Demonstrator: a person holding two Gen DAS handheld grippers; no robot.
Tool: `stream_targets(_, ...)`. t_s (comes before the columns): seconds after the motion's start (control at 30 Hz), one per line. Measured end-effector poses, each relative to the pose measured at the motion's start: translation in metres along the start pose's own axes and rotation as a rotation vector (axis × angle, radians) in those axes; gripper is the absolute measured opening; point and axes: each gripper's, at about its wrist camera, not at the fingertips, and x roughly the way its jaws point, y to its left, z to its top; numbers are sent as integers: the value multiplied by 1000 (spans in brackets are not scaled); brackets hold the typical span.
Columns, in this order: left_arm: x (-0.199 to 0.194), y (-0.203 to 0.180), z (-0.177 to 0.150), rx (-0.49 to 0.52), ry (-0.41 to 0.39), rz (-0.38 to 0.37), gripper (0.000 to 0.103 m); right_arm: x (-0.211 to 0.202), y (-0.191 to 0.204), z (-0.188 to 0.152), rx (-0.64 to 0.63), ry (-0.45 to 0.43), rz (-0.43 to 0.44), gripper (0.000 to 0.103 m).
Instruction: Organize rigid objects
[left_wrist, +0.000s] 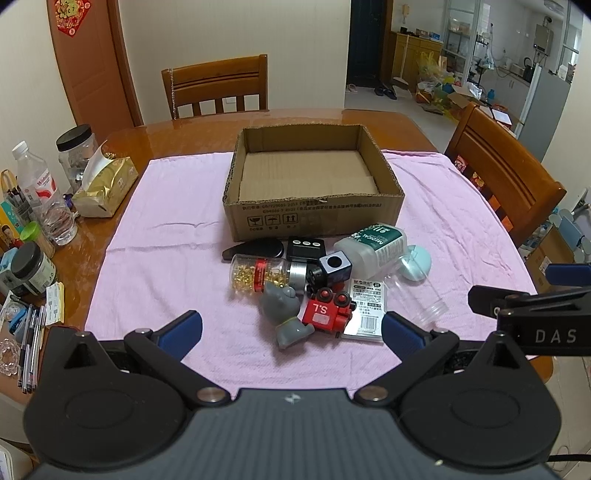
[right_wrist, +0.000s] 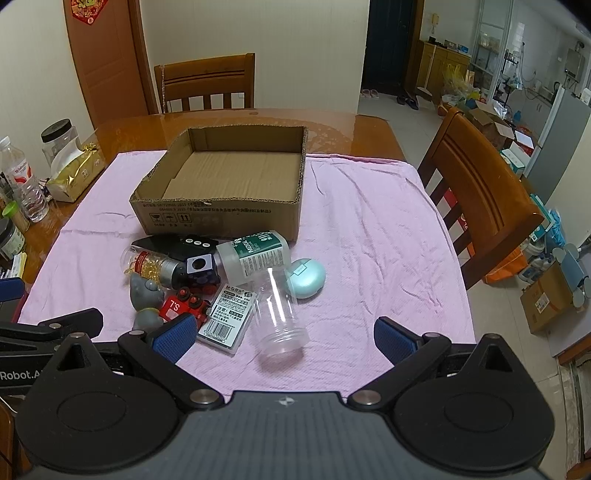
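Observation:
An open cardboard box (left_wrist: 314, 216) (right_wrist: 221, 218) stands empty on a pink cloth (left_wrist: 166, 251) (right_wrist: 369, 240). In front of it lies a pile: a grey figurine (left_wrist: 286, 314) (right_wrist: 146, 297), a red toy train (left_wrist: 327, 314) (right_wrist: 186, 304), a bottle of gold capsules (left_wrist: 258, 275) (right_wrist: 153, 266), a white and green bottle (left_wrist: 373, 243) (right_wrist: 255, 253), a clear jar (left_wrist: 421, 295) (right_wrist: 280, 314), a teal case (left_wrist: 415, 264) (right_wrist: 306, 277), a card pack (left_wrist: 367, 308) (right_wrist: 227, 314). My left gripper (left_wrist: 291, 332) is open, just short of the figurine. My right gripper (right_wrist: 284, 336) is open around the jar's mouth end.
Bottles, jars, a gold tissue box (left_wrist: 105, 188) and pens crowd the table's left edge. Wooden chairs stand at the far side (left_wrist: 218, 88) and the right (left_wrist: 506, 177). A black remote (left_wrist: 255, 249) and a dark blue cube (left_wrist: 334, 266) lie in the pile.

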Motion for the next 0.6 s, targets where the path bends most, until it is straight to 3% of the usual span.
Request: stream_targets(0.6, -5, -6, 7, 20, -20, -3, 102, -6, -6, 5, -15, -19, 22, 103)
